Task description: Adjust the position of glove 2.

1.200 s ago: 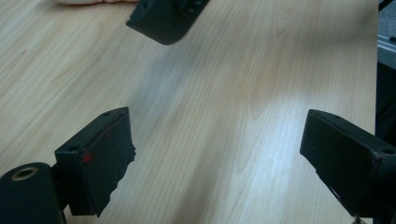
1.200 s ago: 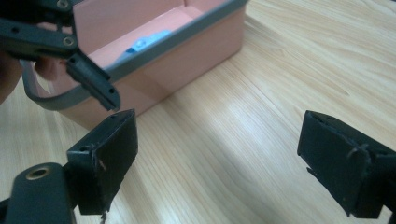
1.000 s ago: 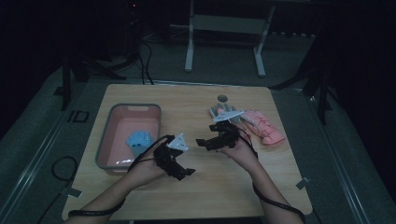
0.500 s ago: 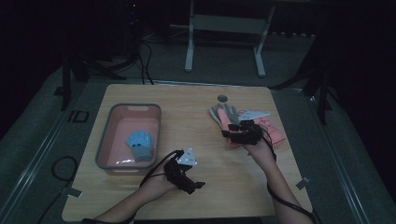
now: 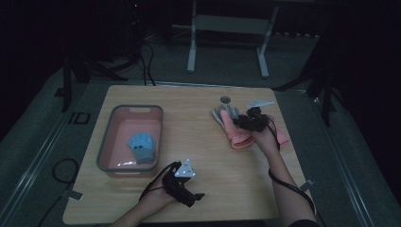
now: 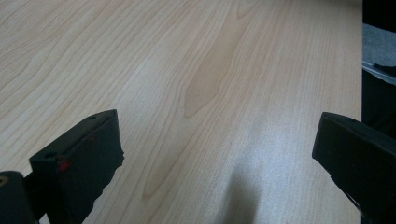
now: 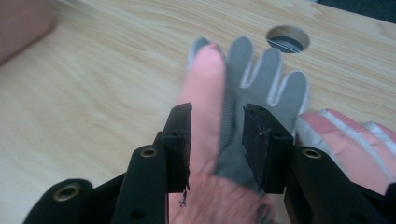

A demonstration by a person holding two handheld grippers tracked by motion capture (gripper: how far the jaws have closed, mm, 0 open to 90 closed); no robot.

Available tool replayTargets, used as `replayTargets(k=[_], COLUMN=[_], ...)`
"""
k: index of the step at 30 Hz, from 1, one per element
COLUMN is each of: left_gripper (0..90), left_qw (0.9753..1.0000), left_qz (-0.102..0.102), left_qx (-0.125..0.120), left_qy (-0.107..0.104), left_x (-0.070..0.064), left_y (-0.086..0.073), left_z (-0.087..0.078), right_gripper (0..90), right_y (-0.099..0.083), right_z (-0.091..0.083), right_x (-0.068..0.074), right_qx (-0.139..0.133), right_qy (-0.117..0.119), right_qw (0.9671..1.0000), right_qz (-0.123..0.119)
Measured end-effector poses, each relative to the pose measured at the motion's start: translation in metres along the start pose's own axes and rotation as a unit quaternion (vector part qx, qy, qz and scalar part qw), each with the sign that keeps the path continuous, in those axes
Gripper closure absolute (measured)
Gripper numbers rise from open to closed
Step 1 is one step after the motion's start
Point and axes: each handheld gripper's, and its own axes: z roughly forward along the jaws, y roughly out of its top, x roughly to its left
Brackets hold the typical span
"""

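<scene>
A heap of gloves lies at the table's right: a grey glove (image 5: 224, 113) (image 7: 271, 70) with pink gloves (image 5: 236, 137) over and beside it. My right gripper (image 5: 243, 122) (image 7: 217, 135) sits low on the heap. Its jaws stand close together, pinching a pink glove (image 7: 205, 93) finger and some grey fabric. Another pink glove (image 7: 345, 140) lies just right of them. A blue glove (image 5: 142, 145) rests inside the pink bin (image 5: 137, 108). My left gripper (image 5: 194, 196) (image 6: 219, 154) hovers wide open over bare wood near the front edge, holding nothing.
A round cable hole (image 5: 225, 100) (image 7: 288, 38) sits in the tabletop just beyond the gloves. The wooden table (image 5: 189, 127) has bare wood between bin and heap. A metal stand (image 5: 227, 28) is on the floor behind.
My right gripper has moved right, onto the glove heap, and its jaws have come together on a glove. My left gripper has drawn back toward the front edge.
</scene>
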Motion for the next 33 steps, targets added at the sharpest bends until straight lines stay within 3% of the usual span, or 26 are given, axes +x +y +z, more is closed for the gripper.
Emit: replayTargets(k=[3,5,6,7,14,19,21,24,26,28,30,33], left_gripper=[1.8,1.8,1.8,1.8,1.8,1.8,1.8,1.8,1.8,1.8,1.8,1.8], left_qw=[1.0000,1.0000,1.0000,1.0000,0.9998,0.9998,0.9998,0.9999,0.9999,0.9999,0.9999,0.9998], left_qz=[0.001,0.006,0.006,0.005,0.001,0.002,-0.004,-0.003,-0.004,-0.008,-0.009,-0.004], left_qx=[0.004,0.007,0.007,0.008,0.018,0.021,0.017,0.014,0.011,0.009,0.008,0.007], left_qy=[0.000,0.003,0.003,0.000,-0.004,-0.002,-0.003,-0.002,0.004,0.007,0.007,0.016], left_x=[0.000,-0.001,-0.001,-0.001,-0.001,-0.001,-0.001,-0.001,-0.001,0.000,0.000,0.000], left_y=[-0.002,-0.003,-0.003,-0.004,-0.007,-0.008,-0.009,-0.009,-0.010,-0.011,-0.012,-0.012], left_z=[0.004,0.005,0.005,0.005,0.007,0.008,0.008,0.007,0.007,0.007,0.007,0.006], right_gripper=[63.9,66.1,66.1,66.0,64.1,68.4,74.9,83.5,86.4,87.5,87.7,87.9], right_y=[0.001,-0.001,-0.001,-0.003,-0.008,0.002,0.004,0.004,0.003,0.005,0.005,0.009], right_z=[0.011,0.018,0.018,0.024,0.041,0.049,0.050,0.050,0.047,0.040,0.036,0.016], right_x=[-0.008,-0.013,-0.013,-0.018,-0.022,-0.012,-0.009,-0.004,-0.003,-0.001,0.002,0.017], right_qx=[0.009,0.026,0.026,0.033,0.084,0.133,0.143,0.139,0.128,0.107,0.101,0.069], right_qy=[-0.007,-0.030,-0.030,-0.025,-0.023,-0.045,-0.049,-0.058,-0.059,-0.044,-0.042,-0.037], right_qw=[0.9999,0.9991,0.9991,0.9986,0.9955,0.9901,0.9883,0.9883,0.9900,0.9923,0.9927,0.9937], right_qz=[0.006,0.016,0.016,0.033,0.038,-0.012,-0.020,-0.022,0.006,0.044,0.051,0.080])
